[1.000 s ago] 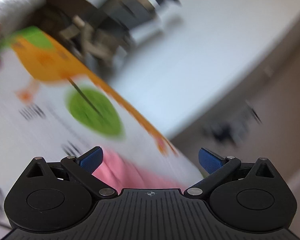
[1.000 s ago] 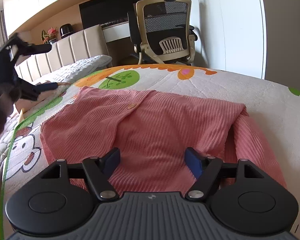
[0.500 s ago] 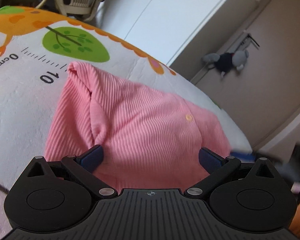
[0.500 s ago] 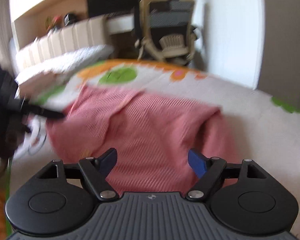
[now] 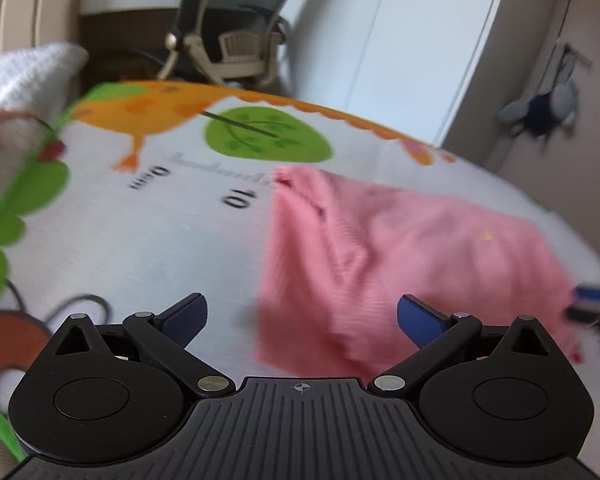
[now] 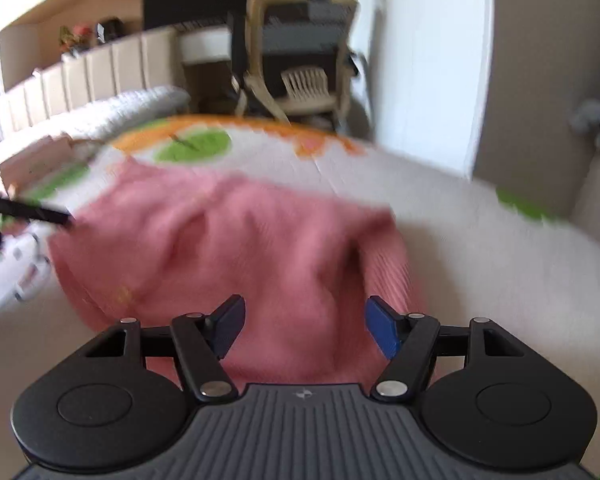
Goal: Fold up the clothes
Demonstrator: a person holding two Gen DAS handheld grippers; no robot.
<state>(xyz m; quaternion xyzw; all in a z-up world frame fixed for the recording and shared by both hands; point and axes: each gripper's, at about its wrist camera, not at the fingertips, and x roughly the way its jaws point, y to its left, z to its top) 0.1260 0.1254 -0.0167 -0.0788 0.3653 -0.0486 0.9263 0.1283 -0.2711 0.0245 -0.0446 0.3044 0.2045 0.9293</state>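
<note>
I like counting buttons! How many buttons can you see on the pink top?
1 that shows: a small yellowish button on the pink top, toward its right side in the left wrist view. The picture is blurry, and folds may hide more.

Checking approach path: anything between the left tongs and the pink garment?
Nothing. In the left wrist view only bare printed mat separates the open left tongs from the pink ribbed garment.

Pink ribbed garment (image 5: 400, 248) on white blanket (image 5: 148, 240) printed with orange bird (image 5: 140, 114), green leaf (image 5: 266, 134), black numerals. Blue-padded black left tongs (image 5: 302, 314) and right tongs (image 6: 304, 322). Beige chair (image 6: 300, 60) beyond blanket.
</note>
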